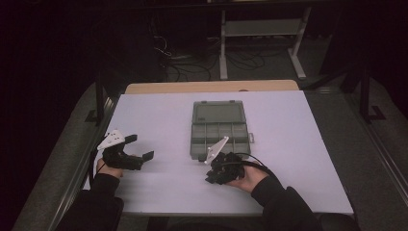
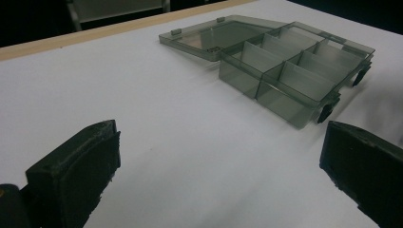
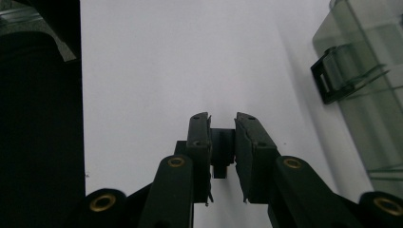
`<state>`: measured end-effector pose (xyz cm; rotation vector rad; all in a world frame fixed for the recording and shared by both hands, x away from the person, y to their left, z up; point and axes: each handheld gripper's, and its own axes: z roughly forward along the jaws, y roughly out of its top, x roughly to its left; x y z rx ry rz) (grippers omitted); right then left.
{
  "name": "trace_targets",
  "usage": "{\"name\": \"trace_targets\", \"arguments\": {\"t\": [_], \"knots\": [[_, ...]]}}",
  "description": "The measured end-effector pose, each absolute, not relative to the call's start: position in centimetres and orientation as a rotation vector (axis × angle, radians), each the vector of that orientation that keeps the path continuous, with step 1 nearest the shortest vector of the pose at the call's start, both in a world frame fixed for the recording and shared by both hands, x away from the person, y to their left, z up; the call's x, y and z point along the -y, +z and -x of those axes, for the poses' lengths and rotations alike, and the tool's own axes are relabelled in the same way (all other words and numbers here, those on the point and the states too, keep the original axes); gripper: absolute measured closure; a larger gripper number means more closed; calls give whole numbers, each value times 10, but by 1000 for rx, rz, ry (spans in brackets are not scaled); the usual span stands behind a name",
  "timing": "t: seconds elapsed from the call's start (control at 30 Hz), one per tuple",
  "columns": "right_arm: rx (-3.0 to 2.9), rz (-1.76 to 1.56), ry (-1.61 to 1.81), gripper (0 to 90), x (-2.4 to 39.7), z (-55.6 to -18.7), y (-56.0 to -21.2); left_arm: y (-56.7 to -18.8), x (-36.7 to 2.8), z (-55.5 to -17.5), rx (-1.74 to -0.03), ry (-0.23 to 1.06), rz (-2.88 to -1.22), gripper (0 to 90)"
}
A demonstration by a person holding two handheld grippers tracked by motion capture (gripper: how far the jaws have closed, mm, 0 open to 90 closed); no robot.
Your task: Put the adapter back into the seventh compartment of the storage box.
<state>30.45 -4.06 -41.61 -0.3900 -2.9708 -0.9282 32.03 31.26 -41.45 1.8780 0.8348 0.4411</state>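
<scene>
Your right gripper (image 1: 215,174) sits at six o'clock on the white table (image 1: 288,144), jaws clenched on a small black piece (image 3: 222,154), just below the open grey compartment box (image 1: 220,130) at the centre. Your left gripper (image 1: 139,149) rests at eight o'clock, jaws released and spread wide, holding nothing.

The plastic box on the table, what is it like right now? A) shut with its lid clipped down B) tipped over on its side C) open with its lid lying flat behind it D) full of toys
C: the plastic box has its lid folded back flat on the table, and the left claw's view shows its small compartments bare.
</scene>
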Motion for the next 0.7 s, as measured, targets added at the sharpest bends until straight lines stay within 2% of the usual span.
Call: {"name": "trace_targets", "arguments": {"t": [0.7], "knots": [[2985, 424, -1021, 756, 51, -312, -392, -415, -313, -320, -843, 444, -1875, 0]]}}
